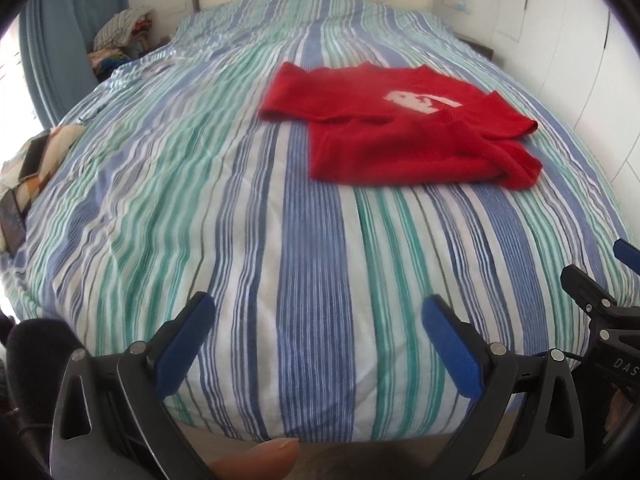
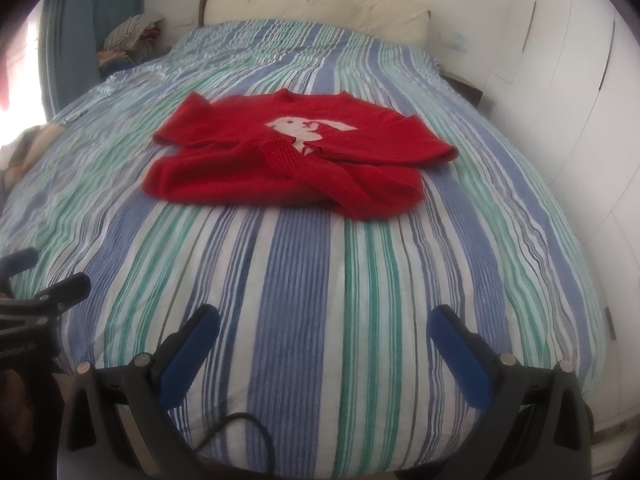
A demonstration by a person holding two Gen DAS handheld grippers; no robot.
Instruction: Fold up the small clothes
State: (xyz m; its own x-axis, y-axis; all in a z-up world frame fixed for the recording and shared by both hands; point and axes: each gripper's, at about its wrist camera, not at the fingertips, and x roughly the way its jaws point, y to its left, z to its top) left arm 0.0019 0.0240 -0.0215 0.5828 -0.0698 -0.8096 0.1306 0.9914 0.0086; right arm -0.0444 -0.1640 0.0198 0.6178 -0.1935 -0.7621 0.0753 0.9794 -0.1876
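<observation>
A bed with a blue, green and white striped duvet (image 2: pixel 320 280) and cream headboard (image 2: pixel 316 4); blue curtains (image 1: pixel 56 40) left, white wardrobe doors (image 2: pixel 580 100) right, daylight from the left

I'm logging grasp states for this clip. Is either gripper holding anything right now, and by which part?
Nothing is held. The left gripper and right gripper are both open above the striped bedcover, well short of the red sweater.

Your right gripper (image 2: pixel 322 328) hovers over the foot of the bed (image 2: pixel 304 280), jaws spread wide with nothing between them. A red knit sweater (image 2: pixel 288 160) with a pale animal motif lies flat on the striped duvet, well apart from you, one sleeve crossed over its front. Your left gripper (image 2: pixel 36 280) edges in at left.
</observation>
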